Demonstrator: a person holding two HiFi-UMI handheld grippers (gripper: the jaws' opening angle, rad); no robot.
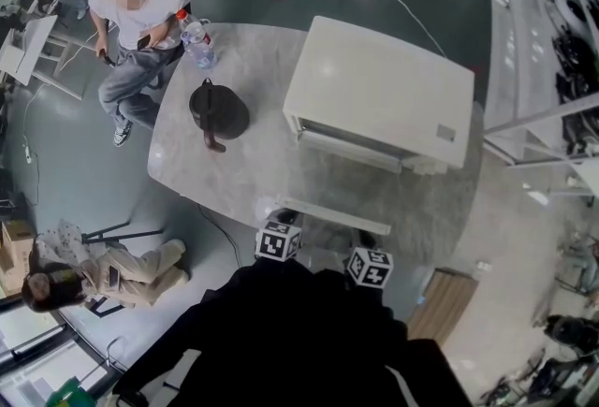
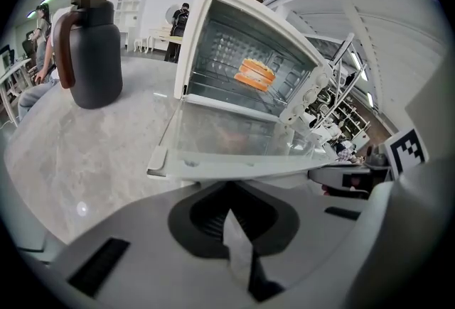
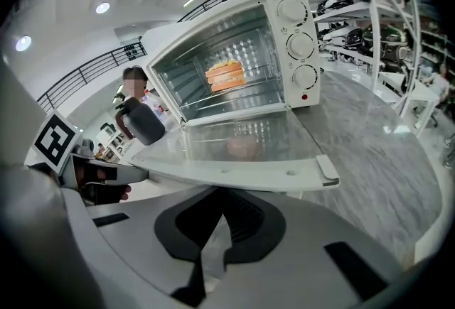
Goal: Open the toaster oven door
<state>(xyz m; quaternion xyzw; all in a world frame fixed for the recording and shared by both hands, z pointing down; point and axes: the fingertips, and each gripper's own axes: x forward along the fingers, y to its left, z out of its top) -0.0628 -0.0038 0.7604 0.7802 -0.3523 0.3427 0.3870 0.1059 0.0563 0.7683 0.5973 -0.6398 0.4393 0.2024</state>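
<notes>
Left gripper view: door [image 2: 234,145] beyond tool [image 2: 234,229]

Cream toaster oven [image 1: 384,82]; grey marbled table [image 1: 243,179]; black jug [image 1: 219,109].

A: How is the light?
B: Bright and even, from ceiling lamps [image 3: 103,8]. The head view is softly lit, with only faint shadows by the oven [image 1: 379,92] and jug [image 1: 219,110] on the table [image 1: 253,176].
A: Any glare?
B: Lamp streaks gleam on the door glass [image 3: 242,141] and on the oven's metal walls. A small bright spot sits on the table in the left gripper view.
A: And sharpness?
B: Both gripper views bend hard at the rim, fisheye, with black corners. The grey foreground there is soft and out of focus; the oven is crisp
</notes>
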